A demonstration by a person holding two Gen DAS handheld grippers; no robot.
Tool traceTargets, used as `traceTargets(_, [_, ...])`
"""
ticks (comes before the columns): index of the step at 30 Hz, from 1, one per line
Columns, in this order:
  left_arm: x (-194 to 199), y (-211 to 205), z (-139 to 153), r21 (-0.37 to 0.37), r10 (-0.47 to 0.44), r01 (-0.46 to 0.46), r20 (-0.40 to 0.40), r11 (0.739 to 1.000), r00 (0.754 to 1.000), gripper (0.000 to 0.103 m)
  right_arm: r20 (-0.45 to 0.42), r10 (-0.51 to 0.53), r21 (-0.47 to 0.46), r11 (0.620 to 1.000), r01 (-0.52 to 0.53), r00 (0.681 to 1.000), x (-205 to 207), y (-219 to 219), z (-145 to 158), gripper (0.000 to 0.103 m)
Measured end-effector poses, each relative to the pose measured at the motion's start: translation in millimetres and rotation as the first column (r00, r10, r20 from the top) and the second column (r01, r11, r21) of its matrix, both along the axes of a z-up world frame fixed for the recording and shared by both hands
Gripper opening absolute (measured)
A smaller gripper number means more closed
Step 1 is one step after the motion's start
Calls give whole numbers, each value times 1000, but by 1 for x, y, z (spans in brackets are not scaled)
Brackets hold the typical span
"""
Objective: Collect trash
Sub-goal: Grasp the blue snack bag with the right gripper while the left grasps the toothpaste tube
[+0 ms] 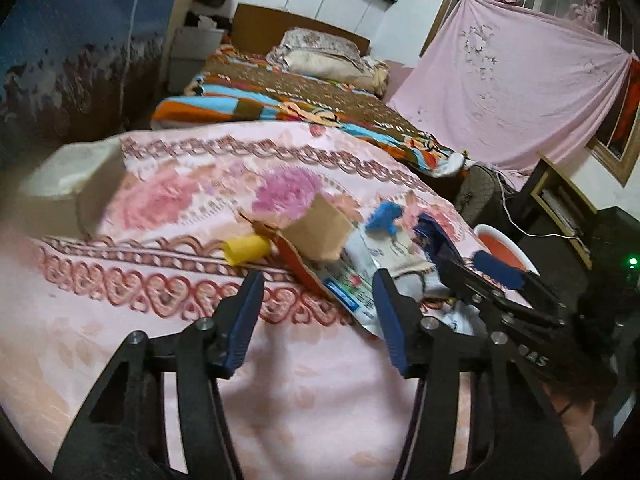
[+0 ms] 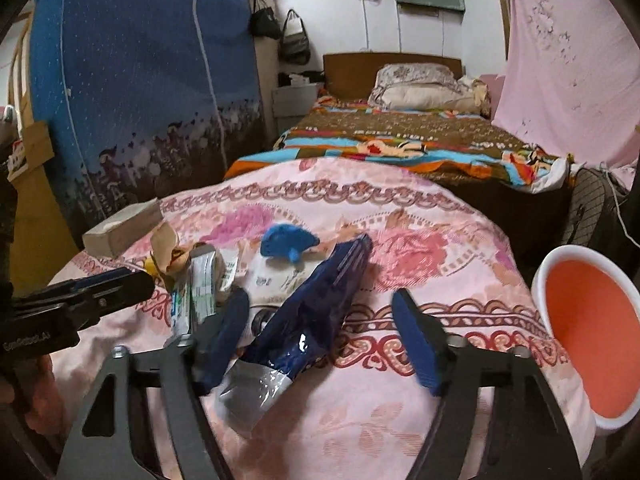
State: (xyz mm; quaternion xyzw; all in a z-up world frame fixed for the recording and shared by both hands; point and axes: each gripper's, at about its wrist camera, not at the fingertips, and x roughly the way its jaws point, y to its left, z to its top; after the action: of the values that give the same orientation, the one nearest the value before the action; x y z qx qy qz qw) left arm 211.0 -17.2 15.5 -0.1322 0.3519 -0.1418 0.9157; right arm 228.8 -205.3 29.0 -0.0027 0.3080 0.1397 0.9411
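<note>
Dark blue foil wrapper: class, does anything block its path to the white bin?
Nothing visible does. The dark blue foil wrapper lies between the open right gripper's fingers; only bare pink bedspread separates it from the orange-lined white bin.

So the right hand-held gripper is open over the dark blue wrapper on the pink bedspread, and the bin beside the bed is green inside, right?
Not quite: the bin is orange inside with a white rim, as the right wrist view shows. The rest holds: the right hand-held gripper is open over the dark blue wrapper on the pink bedspread.

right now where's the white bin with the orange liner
In the right wrist view, the white bin with the orange liner sits at the far right, just off the pink floral cloth's edge, beside the open right gripper.
</note>
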Motion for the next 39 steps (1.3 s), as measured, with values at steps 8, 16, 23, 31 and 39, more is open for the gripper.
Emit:
traceTargets(8, [2, -3, -6, -63, -30, 26, -60, 998, 998, 33, -87, 58, 24, 998, -56, 994, 7, 3, -10, 40])
traceTargets(16, [4, -23, -12, -77, -63, 55, -113, 996, 992, 33, -42, 52, 106, 993, -47, 998, -7, -10, -4, 30])
traceTargets(23, [6, -32, -12, -70, -65, 56, -131, 996, 989, 33, -24, 14, 168, 986, -10, 1000, -12, -26, -2, 17])
traceTargets(31, [3, -33, -11, -34, -29, 25, -132, 999, 991, 14, -28, 13, 181, 983, -8, 1000, -11, -28, -2, 15])
traceTargets(39, [-12, -26, -11, -26, -24, 21, -114, 999, 993, 10, -5, 8, 182, 983, -7, 1000, -15, -28, 0, 14])
